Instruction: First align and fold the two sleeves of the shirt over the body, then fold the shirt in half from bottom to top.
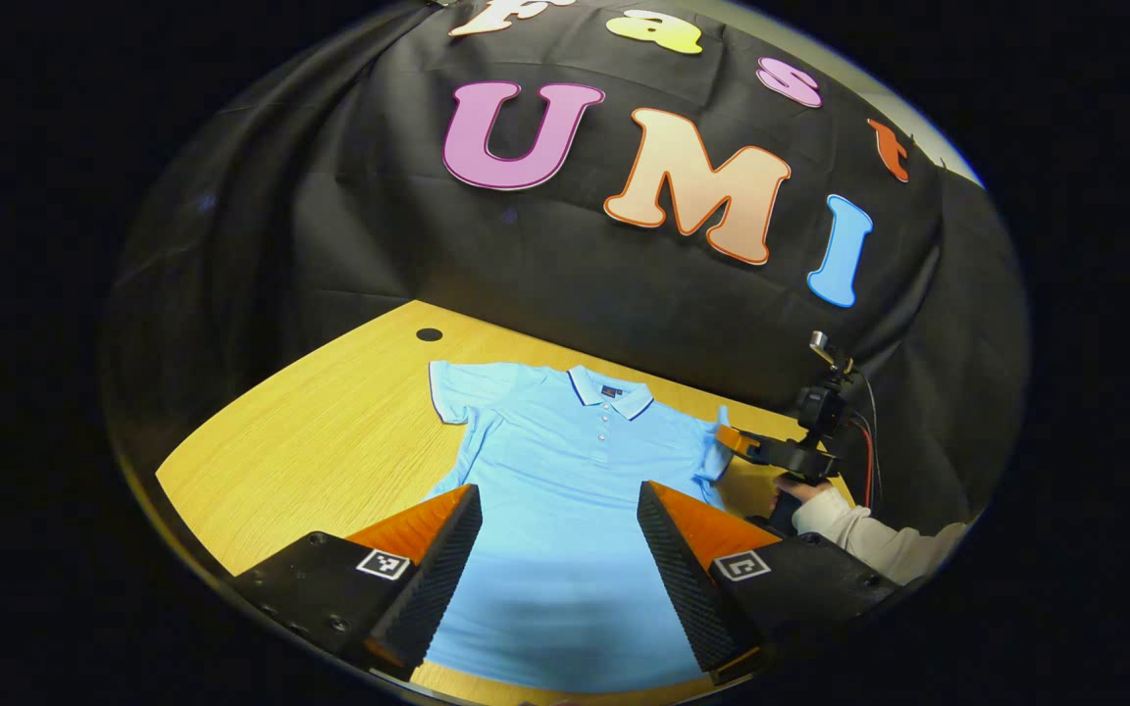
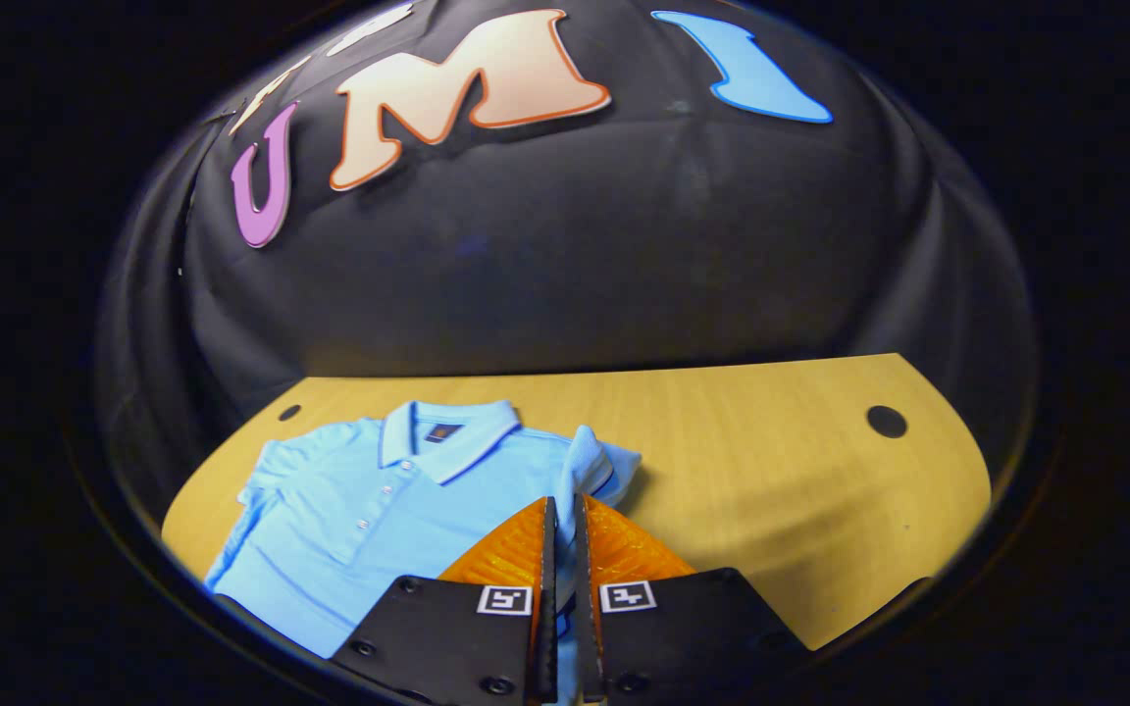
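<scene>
Wooden counter [image 2: 771,461] is carrying a light blue polo shirt [image 1: 565,471], lying flat, collar far. Right claw [image 2: 561,515] is pinching the right sleeve [image 2: 590,461]; left claw [image 1: 558,534] is hanging spread apart over the body. Risk: thin pinch slipping, sleeve landing crooked.

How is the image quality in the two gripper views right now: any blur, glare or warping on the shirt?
Left gripper view: light blue polo shirt sharp at the collar, soft and blurred near the open left tool; yellow wooden table edge bowed by fisheye. Right gripper view: shirt evenly lit, no glare; sleeve casts a small shadow; right tool closed on the cloth.
</scene>
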`<state>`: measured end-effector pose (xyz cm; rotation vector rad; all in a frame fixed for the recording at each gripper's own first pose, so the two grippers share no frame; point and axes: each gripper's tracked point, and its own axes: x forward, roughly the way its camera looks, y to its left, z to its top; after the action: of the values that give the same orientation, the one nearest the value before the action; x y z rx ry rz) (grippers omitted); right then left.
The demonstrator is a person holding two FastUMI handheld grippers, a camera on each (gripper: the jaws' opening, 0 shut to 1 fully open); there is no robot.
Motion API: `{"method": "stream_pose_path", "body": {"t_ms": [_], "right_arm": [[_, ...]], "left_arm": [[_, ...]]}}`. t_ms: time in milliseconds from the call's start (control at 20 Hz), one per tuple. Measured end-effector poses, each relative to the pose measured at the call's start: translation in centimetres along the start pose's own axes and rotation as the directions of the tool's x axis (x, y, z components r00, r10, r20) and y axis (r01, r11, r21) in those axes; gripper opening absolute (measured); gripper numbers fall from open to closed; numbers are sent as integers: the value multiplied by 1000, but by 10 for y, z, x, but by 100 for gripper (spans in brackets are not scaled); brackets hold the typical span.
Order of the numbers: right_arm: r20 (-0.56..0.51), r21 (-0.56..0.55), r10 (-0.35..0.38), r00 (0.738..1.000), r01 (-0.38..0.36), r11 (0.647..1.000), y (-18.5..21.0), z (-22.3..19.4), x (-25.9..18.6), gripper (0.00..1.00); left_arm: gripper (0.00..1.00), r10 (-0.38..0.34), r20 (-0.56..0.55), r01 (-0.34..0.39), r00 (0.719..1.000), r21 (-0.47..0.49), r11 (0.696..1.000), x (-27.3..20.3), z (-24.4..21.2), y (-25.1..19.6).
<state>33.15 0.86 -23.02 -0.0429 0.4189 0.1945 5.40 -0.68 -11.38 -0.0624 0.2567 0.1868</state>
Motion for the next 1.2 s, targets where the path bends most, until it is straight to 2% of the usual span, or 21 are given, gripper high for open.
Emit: {"method": "stream_pose_path", "body": {"t_ms": [200, 250, 300, 400, 450, 550, 700, 750, 800, 850, 1000, 1050, 1100, 1200], "right_arm": [[-25, 14, 109, 994, -109, 994, 65, -13, 16, 11], [-43, 33, 133, 990, -131, 991, 76, -16, 16, 18], [-54, 59, 152, 987, -148, 987, 86, -22, 19, 22], [-76, 83, 161, 984, -155, 984, 96, -29, 17, 61], [-84, 78, 160, 983, -154, 985, 99, -30, 15, 85], [-85, 58, 146, 986, -142, 988, 101, -32, 5, 99], [-78, 40, 109, 991, -106, 994, 100, -34, -18, 98], [-74, 40, 92, 993, -89, 995, 99, -34, -29, 94], [-69, 45, 78, 995, -75, 996, 99, -36, -41, 94], [-63, 50, 63, 996, -60, 997, 98, -36, -53, 98], [-54, 59, 15, 998, -12, 998, 96, -43, -89, 98], [-60, 55, 1, 998, 2, 998, 95, -46, -100, 94], [-69, 53, -13, 998, 17, 998, 94, -50, -109, 98], [-76, 60, -38, 996, 43, 997, 94, -53, -126, 98]], "left_arm": [[96, -24, -58, 25, 998, 20, 999, 12, -8, 21], [96, -35, -67, 35, 997, 9, 999, 14, -7, 25], [96, -47, -69, 47, 996, -1, 999, 17, -5, 27], [96, -55, -72, 55, 996, 2, 998, 21, -2, 35], [96, -57, -72, 58, 996, 10, 998, 25, 1, 40], [96, -69, -74, 71, 995, 27, 997, 37, 8, 51], [96, -87, -80, 93, 993, 71, 993, 64, 15, 68], [96, -86, -77, 93, 993, 93, 991, 75, 20, 75], [96, -86, -75, 95, 993, 115, 989, 87, 24, 82], [96, -91, -68, 100, 993, 134, 986, 100, 30, 88], [95, -92, -59, 101, 994, 185, 978, 142, 46, 103], [96, -95, -46, 103, 994, 196, 975, 154, 51, 106], [96, -98, -40, 104, 994, 202, 974, 169, 56, 109], [96, -87, -28, 91, 996, 204, 975, 197, 66, 119]]}}
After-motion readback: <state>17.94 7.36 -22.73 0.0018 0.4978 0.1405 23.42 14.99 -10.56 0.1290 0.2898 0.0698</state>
